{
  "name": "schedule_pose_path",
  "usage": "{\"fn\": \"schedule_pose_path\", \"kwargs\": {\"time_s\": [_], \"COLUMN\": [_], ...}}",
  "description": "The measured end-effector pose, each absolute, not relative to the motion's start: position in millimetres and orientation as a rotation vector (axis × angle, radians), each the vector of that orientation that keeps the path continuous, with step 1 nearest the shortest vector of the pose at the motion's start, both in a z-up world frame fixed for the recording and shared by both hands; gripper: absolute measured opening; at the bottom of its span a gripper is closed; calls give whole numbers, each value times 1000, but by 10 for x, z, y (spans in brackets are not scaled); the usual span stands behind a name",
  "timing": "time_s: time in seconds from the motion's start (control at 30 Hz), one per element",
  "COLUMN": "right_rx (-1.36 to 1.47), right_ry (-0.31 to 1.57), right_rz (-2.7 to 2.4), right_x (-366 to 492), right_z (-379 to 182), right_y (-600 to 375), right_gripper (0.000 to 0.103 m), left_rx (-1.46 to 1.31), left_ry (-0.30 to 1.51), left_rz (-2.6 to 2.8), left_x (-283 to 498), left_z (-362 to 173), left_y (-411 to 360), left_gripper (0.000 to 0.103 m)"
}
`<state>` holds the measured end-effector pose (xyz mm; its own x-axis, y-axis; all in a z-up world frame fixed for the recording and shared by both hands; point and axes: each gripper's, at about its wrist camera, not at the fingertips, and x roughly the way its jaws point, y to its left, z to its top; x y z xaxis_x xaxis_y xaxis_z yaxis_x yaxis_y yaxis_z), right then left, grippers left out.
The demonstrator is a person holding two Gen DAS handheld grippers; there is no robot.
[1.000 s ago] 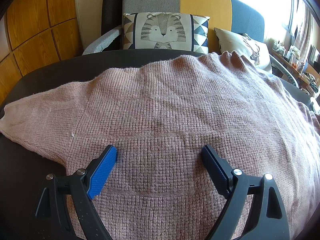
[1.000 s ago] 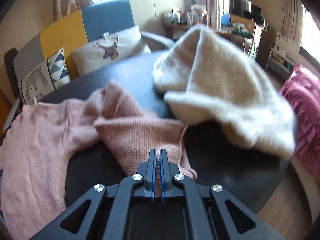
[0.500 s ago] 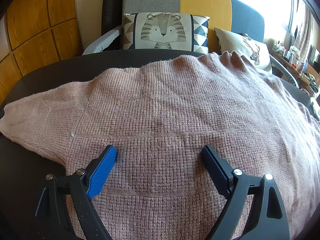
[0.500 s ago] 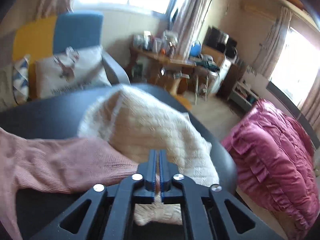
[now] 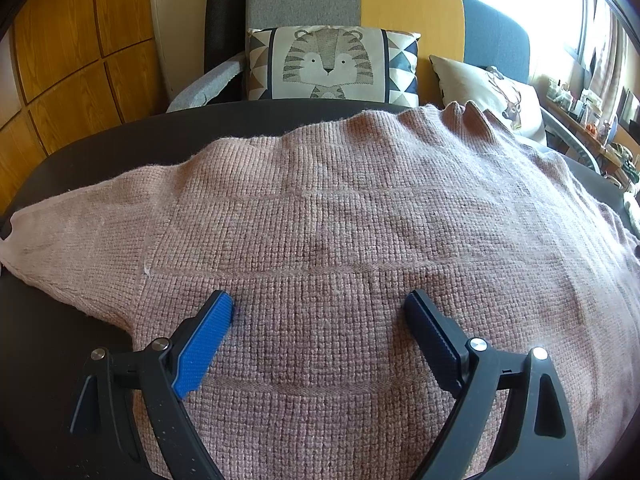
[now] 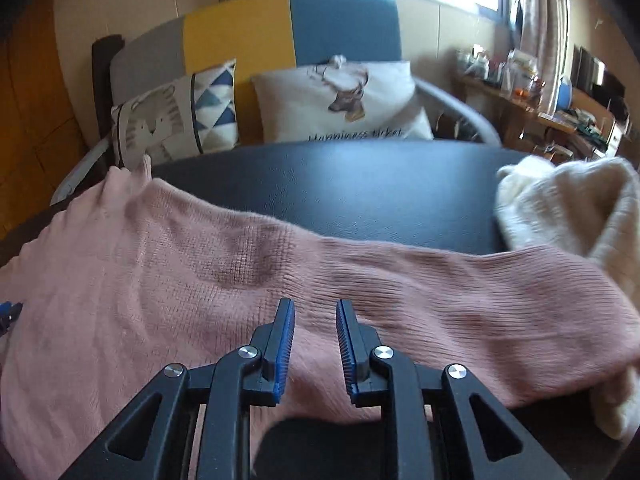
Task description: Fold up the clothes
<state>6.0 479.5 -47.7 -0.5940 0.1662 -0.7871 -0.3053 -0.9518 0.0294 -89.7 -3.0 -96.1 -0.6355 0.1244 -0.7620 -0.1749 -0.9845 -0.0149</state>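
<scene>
The left gripper (image 5: pixel 319 307), black with blue ribbed pads, hung wide open just above the body of the pink knitted sweater (image 5: pixel 360 240), its tips apart over the weave and nothing pinched between them. That sweater lay spread flat across the dark round table (image 5: pixel 120 136), one sleeve (image 5: pixel 60 236) stretched out toward the table's left edge. The right gripper (image 6: pixel 315 312) stood over the sweater's other sleeve (image 6: pixel 480 312), its jaws opening with a narrow gap between the pads and only the fabric lying below, not clamped. This sleeve ran toward the table's right side, where its far end lay against a cream knitted garment (image 6: pixel 568 208) heaped near the rim. Beyond the sweater the bare tabletop showed. Behind the table stood a sofa with grey, yellow and blue back panels (image 5: pixel 408 20), bearing a tiger-print cushion (image 5: pixel 328 64) and a white deer-print cushion (image 6: pixel 344 100). Farther off to the right, a cluttered wooden desk (image 6: pixel 540 104) stood by a bright window.
</scene>
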Motion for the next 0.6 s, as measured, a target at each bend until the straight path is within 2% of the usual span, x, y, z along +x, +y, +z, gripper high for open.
{"fn": "schedule_pose_path", "kwargs": {"time_s": [0.07,0.2,0.3,0.47,0.6], "right_rx": [-1320,-1225,-1204,-1125,-1194], "right_ry": [162,185,309,318,192], "right_rz": [2473,2321,2307,2512,2672], "right_x": [-18,149,263,168,-290], "right_z": [-655,-695,-645,-355,-361], "right_y": [4926,5374,5545,5084,4477], "right_gripper": [20,20,20,20,20], "left_rx": [-1249,-1246,-1244,-1242,-1240], "left_ry": [88,89,90,92,92], "left_rz": [2700,2703,2704,2706,2707], "left_x": [-900,-906,-913,-926,-928], "left_z": [-963,-968,-973,-981,-987], "left_y": [-31,-31,-34,-41,-43], "left_gripper": [91,91,92,92,92]}}
